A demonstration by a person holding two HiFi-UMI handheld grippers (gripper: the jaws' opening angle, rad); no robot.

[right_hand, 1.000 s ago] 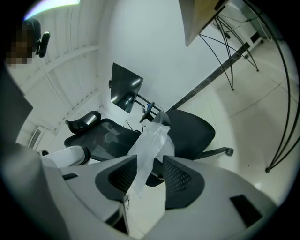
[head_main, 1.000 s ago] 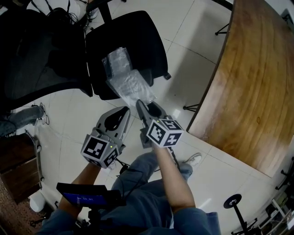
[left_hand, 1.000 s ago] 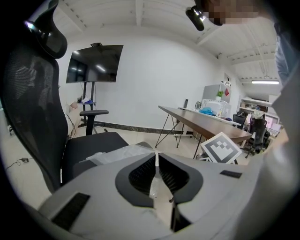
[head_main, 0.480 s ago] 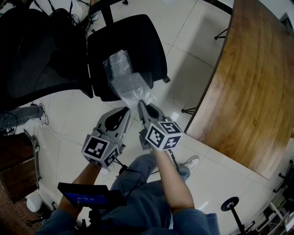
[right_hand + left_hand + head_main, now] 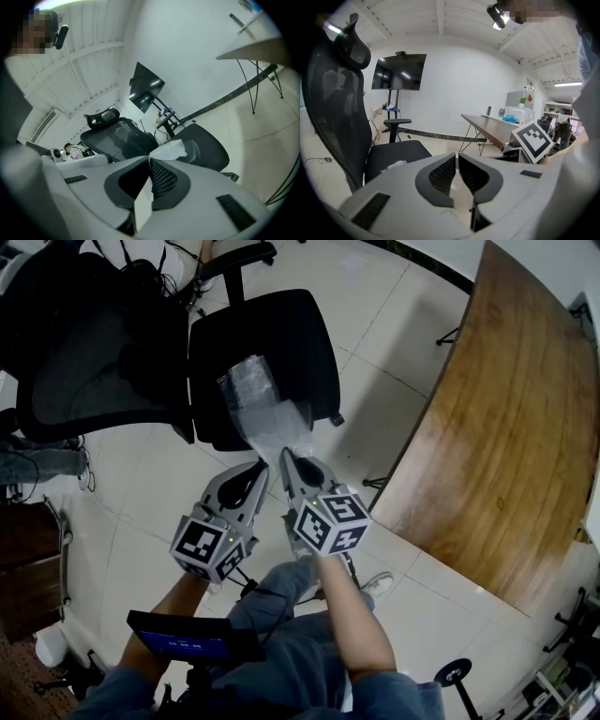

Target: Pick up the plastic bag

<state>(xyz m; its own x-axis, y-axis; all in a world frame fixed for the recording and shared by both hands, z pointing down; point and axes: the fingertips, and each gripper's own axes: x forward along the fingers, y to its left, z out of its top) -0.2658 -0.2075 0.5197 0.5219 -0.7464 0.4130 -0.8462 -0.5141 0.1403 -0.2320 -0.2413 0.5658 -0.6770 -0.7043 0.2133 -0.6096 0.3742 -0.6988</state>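
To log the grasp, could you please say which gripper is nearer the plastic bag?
Right. The right gripper is clamped on the plastic bag; the left gripper is beside it, holding nothing.

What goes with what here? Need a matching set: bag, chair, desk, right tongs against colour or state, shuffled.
Things:
1. bag
2. chair
3. desk
4. right tongs

Colour or state:
A. black
B. shut on the bag
C. brown wood
D. clear, crinkled

Pairs: 1-D, 2-A, 3-C, 4-B
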